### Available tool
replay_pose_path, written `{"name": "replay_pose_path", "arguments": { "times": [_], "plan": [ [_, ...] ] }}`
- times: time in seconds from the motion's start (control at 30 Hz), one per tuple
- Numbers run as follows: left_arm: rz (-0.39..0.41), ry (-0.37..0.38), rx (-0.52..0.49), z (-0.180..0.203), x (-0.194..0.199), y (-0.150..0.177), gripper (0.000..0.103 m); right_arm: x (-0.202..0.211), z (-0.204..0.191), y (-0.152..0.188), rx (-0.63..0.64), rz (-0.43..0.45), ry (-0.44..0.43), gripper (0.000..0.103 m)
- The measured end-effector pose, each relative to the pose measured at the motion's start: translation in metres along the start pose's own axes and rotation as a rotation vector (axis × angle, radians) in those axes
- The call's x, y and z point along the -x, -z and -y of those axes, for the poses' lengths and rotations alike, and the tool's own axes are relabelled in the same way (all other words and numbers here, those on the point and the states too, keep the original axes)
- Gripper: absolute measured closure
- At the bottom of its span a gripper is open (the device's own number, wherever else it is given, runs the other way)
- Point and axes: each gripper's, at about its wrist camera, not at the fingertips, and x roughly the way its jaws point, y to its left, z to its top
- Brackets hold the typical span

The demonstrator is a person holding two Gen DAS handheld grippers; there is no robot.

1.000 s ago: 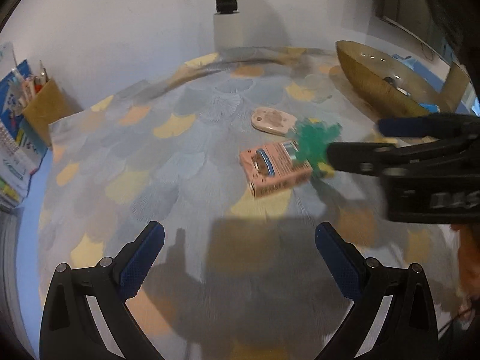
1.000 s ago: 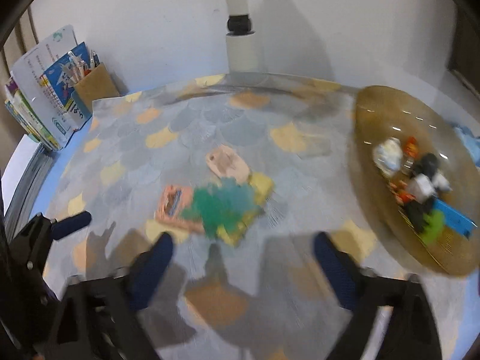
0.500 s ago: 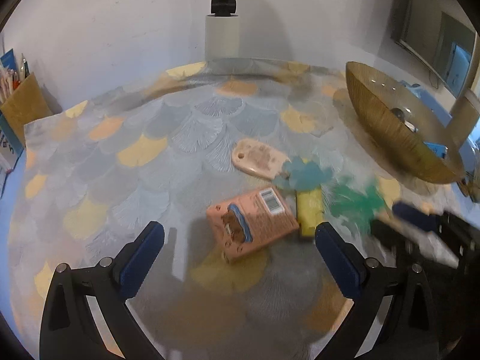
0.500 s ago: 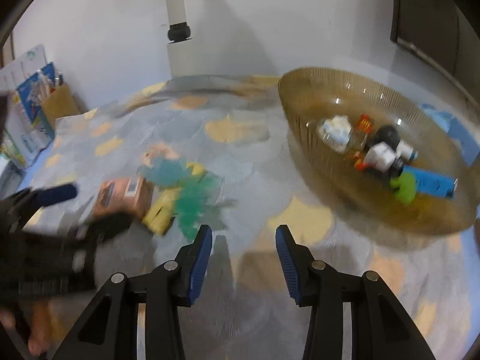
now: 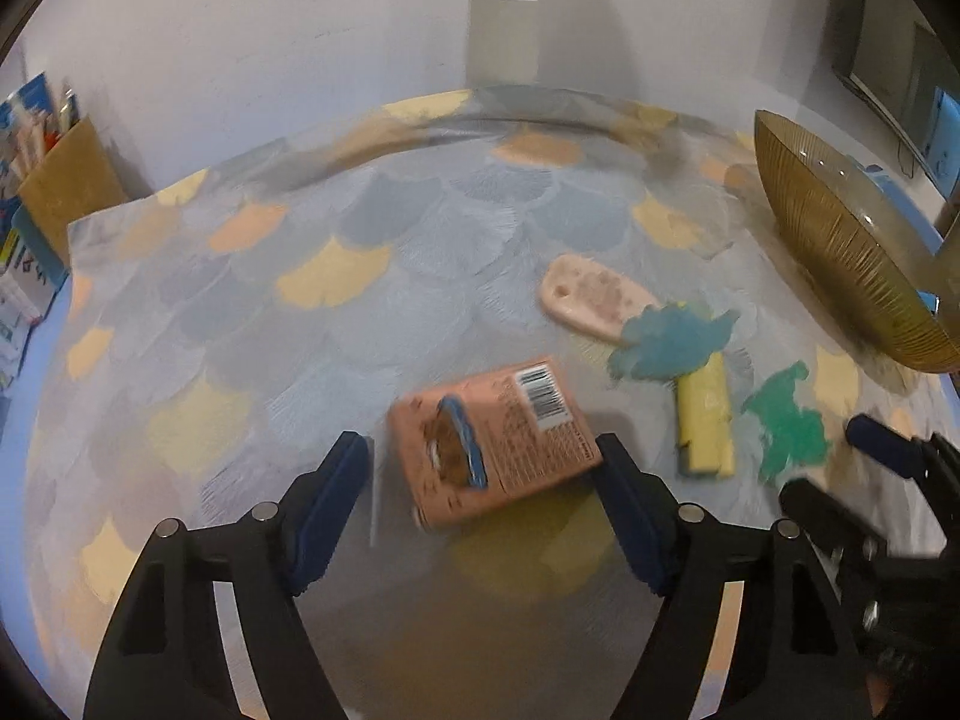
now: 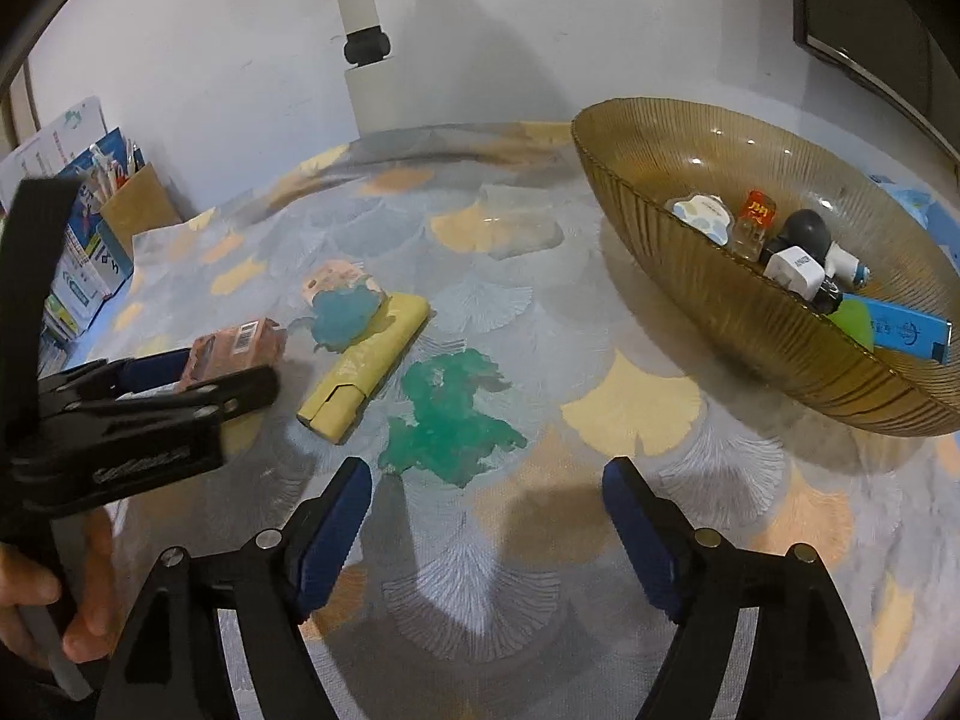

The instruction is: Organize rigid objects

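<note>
Left wrist view: left tongs [image 5: 480,501] angled down over the tabletop [image 5: 372,228], jaws closing around a pink box [image 5: 492,441]; right pad at the box's corner, left pad apart from it, so not yet gripped. Beyond the box, loose on the tabletop: pink tag [image 5: 594,297], blue cutout [image 5: 672,339] overlapping the tag's end, yellow case [image 5: 705,420], green cutout [image 5: 789,420]. Amber bowl [image 5: 840,252] at far right, contents hidden from here. Right tongs [image 5: 852,456] partly in frame at lower right.

Right wrist view: right tongs [image 6: 486,525] opening, nothing between the jaws, green cutout [image 6: 447,420] lying just ahead of them. Left tongs [image 6: 198,369] at left, straddling the box [image 6: 234,351], a hand [image 6: 72,600] on the handle. Case [image 6: 366,375], blue cutout [image 6: 345,315] and tag [image 6: 336,273] clustered mid-tabletop. Bowl [image 6: 780,330] at right holding about 7 small things already: chargers, a blue pack, a paw-shaped piece.

Judged progress: roughly half done; 5 pieces left outside the bowl, box likely next.
</note>
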Motion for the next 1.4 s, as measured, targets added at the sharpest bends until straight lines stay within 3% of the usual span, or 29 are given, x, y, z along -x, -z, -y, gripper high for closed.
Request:
{"name": "replay_pose_path", "arguments": {
  "times": [0.13,0.2,0.23,0.27,0.3,0.37,0.53,0.67,0.83,0.97,1.1,1.17,1.23,1.27,1.3,1.37,1.4],
  "plan": [
    [0.004,0.033,0.052,-0.014,0.003,0.000,0.033,-0.006,-0.001,-0.009,-0.022,-0.019,-0.036,0.025],
    [0.010,0.016,0.051,-0.012,0.004,0.001,0.046,-0.010,0.000,-0.016,-0.062,-0.022,-0.061,0.025],
    [0.014,0.007,0.051,-0.011,0.005,0.002,0.048,-0.014,-0.001,-0.020,-0.063,-0.025,-0.053,0.028],
    [0.015,0.005,0.053,-0.010,0.006,0.003,0.048,-0.016,-0.003,-0.022,-0.050,-0.020,-0.039,0.046],
    [0.018,0.006,0.058,-0.009,0.007,0.004,0.048,-0.017,-0.006,-0.023,-0.024,-0.012,-0.021,0.055],
    [0.028,0.026,0.072,-0.006,0.012,0.011,0.049,-0.017,-0.010,-0.023,0.016,-0.005,-0.020,0.061],
    [0.025,0.073,0.114,-0.002,0.033,0.039,0.049,0.013,0.007,-0.008,-0.019,0.012,-0.107,0.065],
    [0.019,0.129,0.136,0.007,0.054,0.068,0.049,0.039,0.024,0.020,0.007,0.009,-0.107,0.065],
    [0.032,0.088,0.128,0.029,0.066,0.088,0.048,0.058,0.045,0.053,-0.008,0.028,-0.120,0.065],
    [0.018,0.029,0.143,0.040,0.066,0.093,0.046,0.062,0.040,0.060,0.053,0.067,-0.093,0.065],
    [-0.044,0.145,0.158,0.044,0.072,0.096,0.044,0.061,0.041,0.060,0.049,0.065,-0.104,0.065],
    [-0.090,0.257,0.137,0.053,0.077,0.099,0.044,0.061,0.045,0.060,0.027,0.065,-0.120,0.065],
    [-0.096,0.356,0.096,0.061,0.084,0.101,0.044,0.061,0.047,0.059,0.018,0.064,-0.129,0.065],
    [-0.075,0.370,0.072,0.063,0.089,0.101,0.043,0.061,0.046,0.060,0.021,0.065,-0.127,0.065],
    [-0.054,0.356,0.062,0.063,0.093,0.101,0.036,0.061,0.045,0.060,0.027,0.068,-0.120,0.065],
    [0.012,0.205,0.050,0.056,0.095,0.096,0.034,0.062,0.042,0.061,0.045,0.071,-0.106,0.065],
    [0.014,0.174,0.044,0.055,0.093,0.095,0.034,0.062,0.040,0.061,0.051,0.071,-0.101,0.065]
  ]
}}
